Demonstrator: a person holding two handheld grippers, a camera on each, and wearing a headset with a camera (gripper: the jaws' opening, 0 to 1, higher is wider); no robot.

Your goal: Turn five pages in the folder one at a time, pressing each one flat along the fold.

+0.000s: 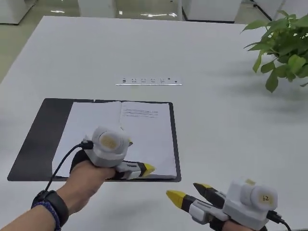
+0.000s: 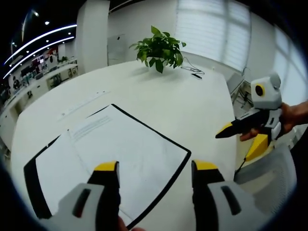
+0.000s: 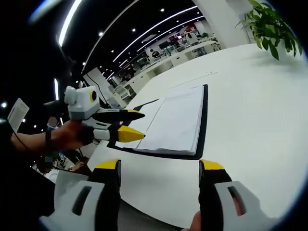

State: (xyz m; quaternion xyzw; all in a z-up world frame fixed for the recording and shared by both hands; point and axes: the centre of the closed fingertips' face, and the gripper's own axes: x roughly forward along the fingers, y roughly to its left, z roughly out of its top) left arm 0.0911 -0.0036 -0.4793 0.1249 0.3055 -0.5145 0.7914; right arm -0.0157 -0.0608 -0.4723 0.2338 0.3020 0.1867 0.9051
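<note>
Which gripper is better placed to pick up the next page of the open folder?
Left, probably. The left gripper, jaws open, hovers over the lower edge of the right page in the folder. The right gripper, also open, is off the folder over bare table.

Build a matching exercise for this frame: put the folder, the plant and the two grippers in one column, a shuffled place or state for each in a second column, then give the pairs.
Things:
1. folder
2. plant
3. left gripper
4. right gripper

Places and states:
A. over bare table, off the folder's near right corner, jaws apart
B. lying open, flat on the table
C. on the table's far right side
D. over the folder's near edge, jaws apart

Pairs: 1-B, 2-C, 3-D, 4-A.
</note>
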